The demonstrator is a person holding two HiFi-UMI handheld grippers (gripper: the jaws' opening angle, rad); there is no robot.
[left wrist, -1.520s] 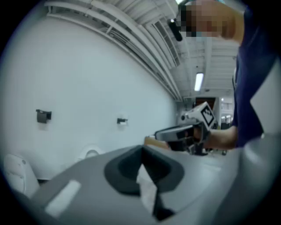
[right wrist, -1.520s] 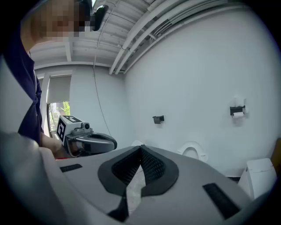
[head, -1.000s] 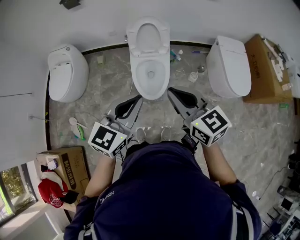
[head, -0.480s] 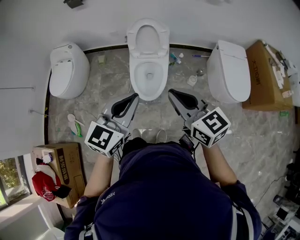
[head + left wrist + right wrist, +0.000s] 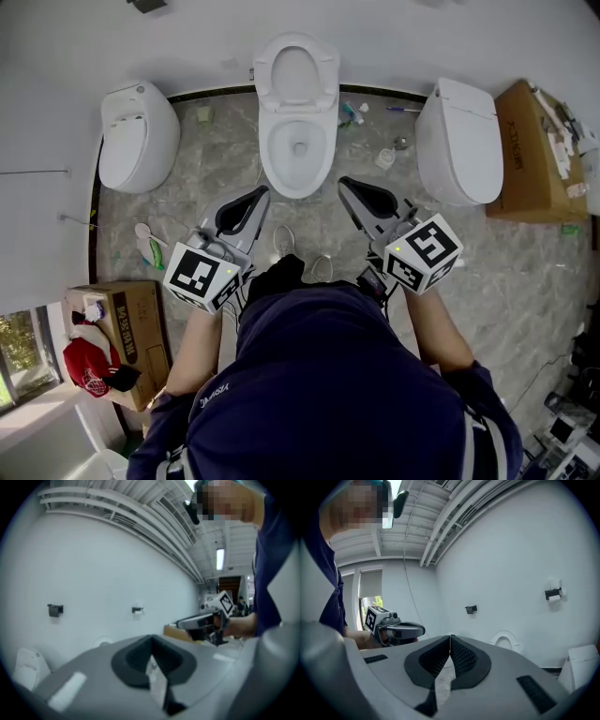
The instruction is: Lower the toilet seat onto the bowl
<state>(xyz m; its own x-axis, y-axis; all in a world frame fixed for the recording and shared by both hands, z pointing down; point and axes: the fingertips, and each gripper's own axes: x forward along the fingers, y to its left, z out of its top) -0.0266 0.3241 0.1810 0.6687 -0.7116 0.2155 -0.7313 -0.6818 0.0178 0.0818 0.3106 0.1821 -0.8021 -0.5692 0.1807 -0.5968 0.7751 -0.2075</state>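
The middle toilet's bowl (image 5: 298,150) stands uncovered, with its white seat (image 5: 296,75) raised against the wall. My left gripper (image 5: 256,193) hovers just short of the bowl's front left, shut and holding nothing. My right gripper (image 5: 343,183) hangs off the bowl's front right, also shut and bare. In the left gripper view the left gripper's (image 5: 151,639) pads meet, and the right gripper (image 5: 197,620) shows beyond them. In the right gripper view the right gripper's (image 5: 450,637) pads touch. Past them I see the raised seat (image 5: 506,641) and the left gripper (image 5: 401,631).
A closed toilet (image 5: 136,136) stands at the left and another (image 5: 459,141) at the right. Cardboard boxes sit at far right (image 5: 534,141) and lower left (image 5: 131,328). Small bottles and clutter (image 5: 384,155) lie on the marble floor beside the bowl. The person's shoes (image 5: 323,267) are before it.
The left gripper's marker cube has slid a little to the left in the head view. One of the person's legs has come forward between the grippers. Both jaws stayed shut.
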